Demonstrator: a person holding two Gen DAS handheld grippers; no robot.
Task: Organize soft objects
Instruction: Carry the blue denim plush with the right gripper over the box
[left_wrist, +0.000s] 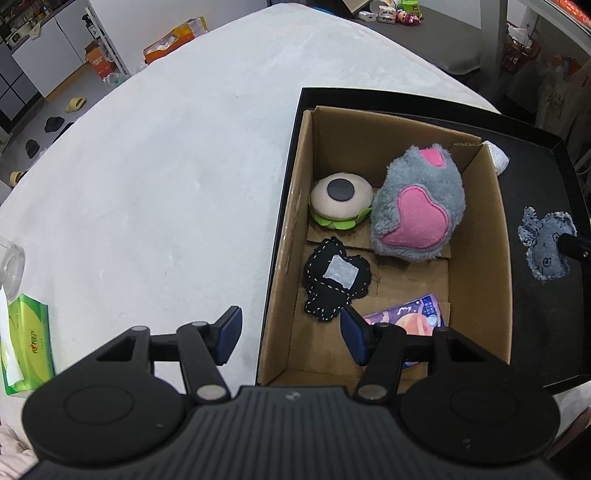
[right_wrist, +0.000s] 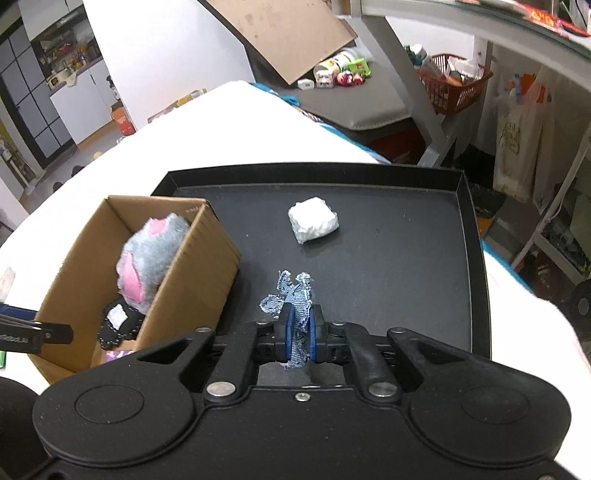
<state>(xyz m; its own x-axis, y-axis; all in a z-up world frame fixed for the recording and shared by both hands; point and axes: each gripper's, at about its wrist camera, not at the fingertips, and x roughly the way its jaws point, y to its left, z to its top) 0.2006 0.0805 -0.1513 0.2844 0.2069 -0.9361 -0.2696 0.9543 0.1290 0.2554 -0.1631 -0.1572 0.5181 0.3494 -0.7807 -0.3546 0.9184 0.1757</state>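
A cardboard box (left_wrist: 476, 236) (right_wrist: 199, 258) stands on the left part of a black tray (left_wrist: 546, 295) (right_wrist: 406, 258). In it lie a grey and pink plush (left_wrist: 417, 206) (right_wrist: 147, 254), a burger plush (left_wrist: 341, 201), a black stitched fabric piece (left_wrist: 334, 277) (right_wrist: 118, 325) and a purple packet (left_wrist: 406, 317). My left gripper (left_wrist: 291, 332) is open and empty over the box's near left wall. My right gripper (right_wrist: 299, 332) is shut on a blue denim fabric toy (right_wrist: 295, 295) (left_wrist: 546, 247) just above the tray, right of the box. A white wrapped soft lump (right_wrist: 313, 219) (left_wrist: 496, 155) lies farther back on the tray.
The tray sits on a white-covered table (left_wrist: 166, 184) (right_wrist: 240, 122). A green tissue box (left_wrist: 26, 343) and a clear jar (left_wrist: 11, 266) stand at the table's left edge. Shelves, a red basket (right_wrist: 454, 85) and clutter lie beyond the table.
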